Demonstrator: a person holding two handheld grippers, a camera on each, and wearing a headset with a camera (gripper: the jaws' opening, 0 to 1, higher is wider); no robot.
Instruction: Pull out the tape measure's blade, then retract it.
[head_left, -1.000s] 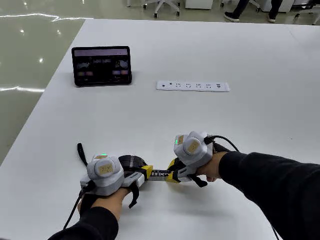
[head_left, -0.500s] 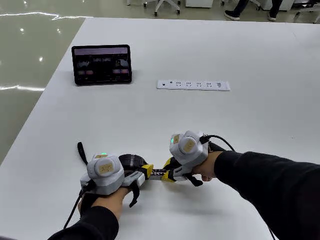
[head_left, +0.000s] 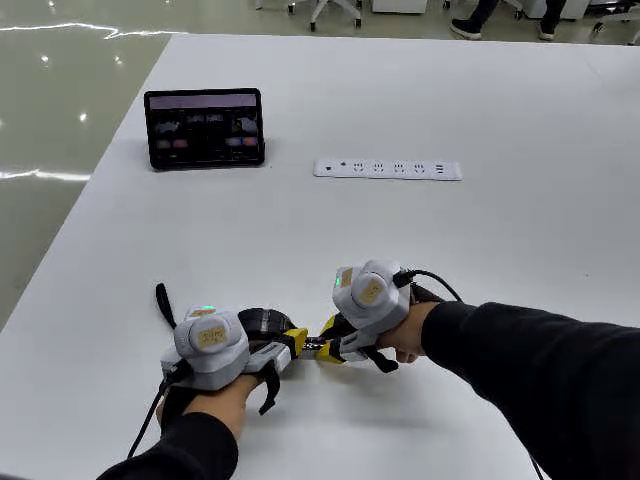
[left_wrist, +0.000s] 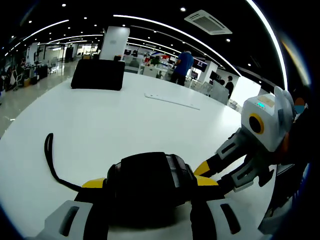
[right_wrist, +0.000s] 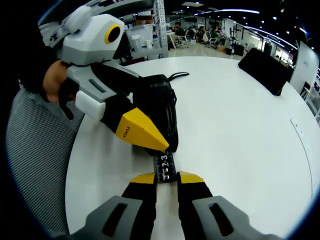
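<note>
The black tape measure rests on the white table, held between the jaws of my left gripper; its round case sits between my yellow-tipped fingers in the left gripper view. A short length of black blade with white numerals sticks out of the case. My right gripper is shut on the blade's end, close to the case mouth. Seen from the head, my right gripper nearly touches the left one. A black wrist strap trails from the case to the left.
A dark tablet stands at the back left of the table. A white power strip lies beyond the grippers. The table's left edge runs close to the left hand. Chairs and people stand far behind.
My right gripper has moved left toward the case, and the exposed blade has grown shorter. The left gripper and case have stayed in place.
</note>
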